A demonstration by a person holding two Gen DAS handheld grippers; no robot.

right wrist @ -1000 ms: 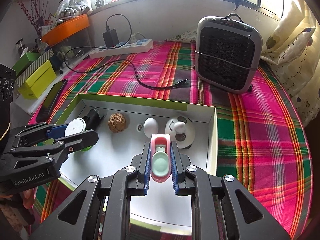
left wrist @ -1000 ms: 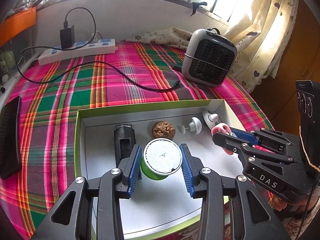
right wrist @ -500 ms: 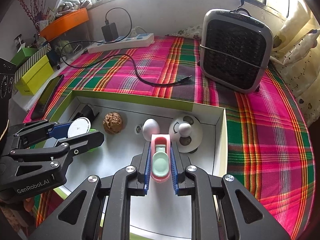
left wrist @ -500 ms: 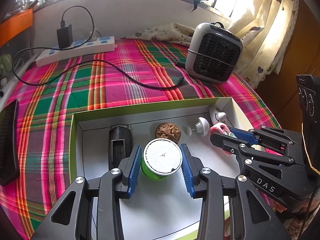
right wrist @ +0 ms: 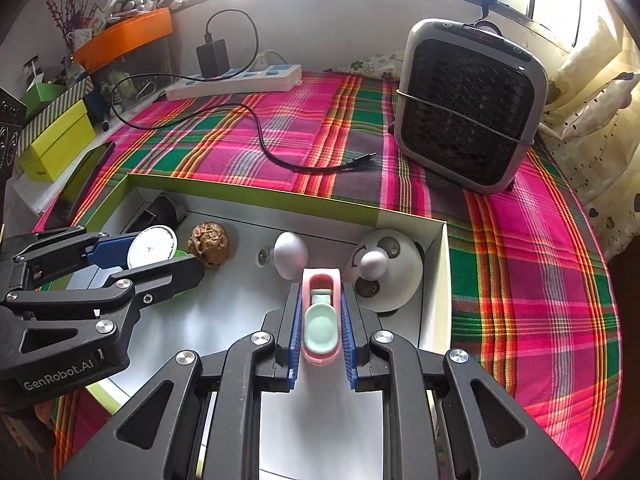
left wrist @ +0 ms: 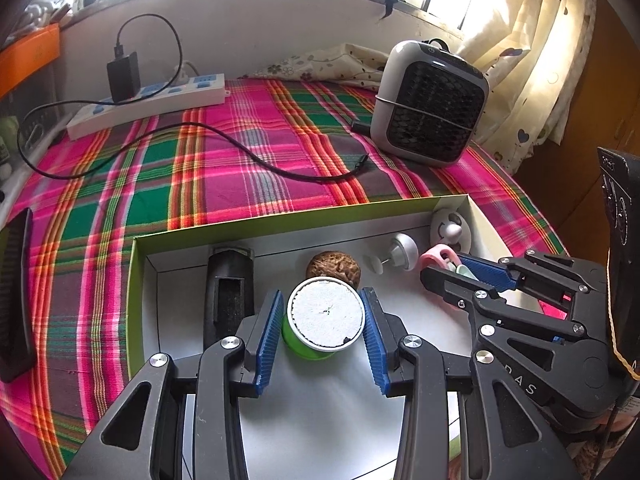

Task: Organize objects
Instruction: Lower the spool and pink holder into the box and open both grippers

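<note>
The left gripper (left wrist: 325, 322) holds a small green cup (left wrist: 320, 320) with a white, grainy round lid; its 2 blue pads press the cup's sides, over the white floor of the box (left wrist: 224, 226). The right gripper (right wrist: 322, 322), closed narrow, clamps a pink oblong case (right wrist: 322, 312) with a mint green oval insert. Both are inside the shallow box with green outer walls, which lies on the plaid cloth (left wrist: 224, 156). Along the box's far wall are a black holder (left wrist: 230, 280), a brown walnut (left wrist: 334, 266) just behind the cup, and 2 white pieces (right wrist: 290, 254) (right wrist: 388, 270).
</note>
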